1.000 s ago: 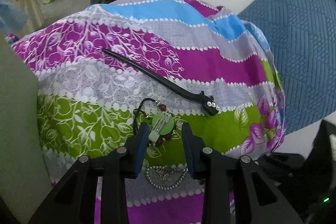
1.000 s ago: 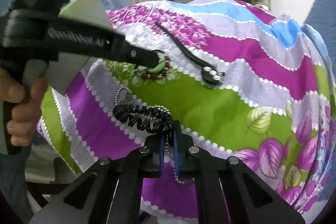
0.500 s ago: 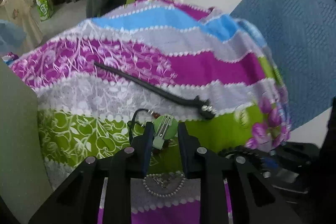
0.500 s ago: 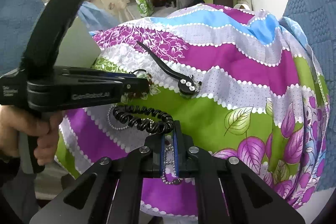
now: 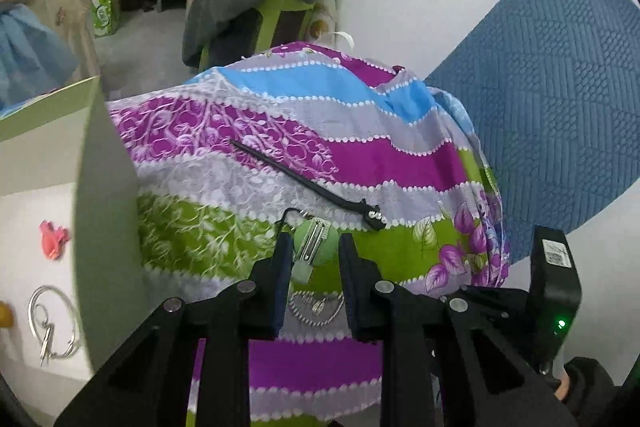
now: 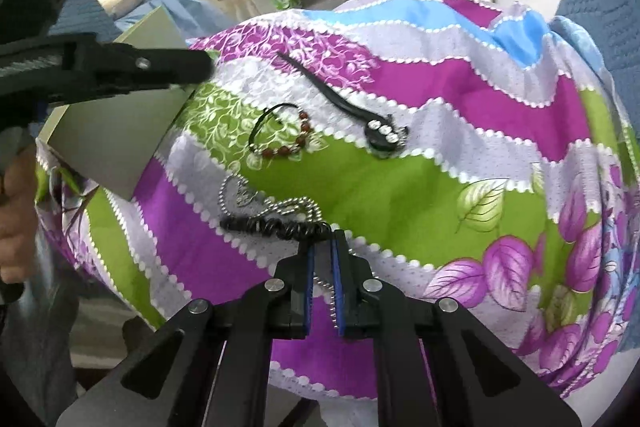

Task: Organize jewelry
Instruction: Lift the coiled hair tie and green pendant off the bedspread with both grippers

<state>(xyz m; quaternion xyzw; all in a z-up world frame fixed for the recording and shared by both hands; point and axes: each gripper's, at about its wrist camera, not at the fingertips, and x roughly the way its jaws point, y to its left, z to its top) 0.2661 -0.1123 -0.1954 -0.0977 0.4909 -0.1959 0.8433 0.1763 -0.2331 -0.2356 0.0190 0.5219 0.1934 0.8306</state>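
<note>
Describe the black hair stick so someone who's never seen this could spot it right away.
Find the striped floral cloth in purple, grey, green and blue. Near its middle, across the purple and grey bands, lies the black hair stick, beside a red bead bracelet. It is the only long, thin, pointed piece, with three pale stones at its wide end.

Black fingers (image 5: 282,259), blue pads (image 6: 337,291), silver screws

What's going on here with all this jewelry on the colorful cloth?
A person is sorting jewelry with two tools. The left hand-held gripper holds a green hair clip lifted beside an open box that already contains a silver bracelet. The right hand-held gripper is shut on a black coiled hair tie. A red bead bracelet, a black hair stick and a silver ball chain lie on the cloth.
</note>
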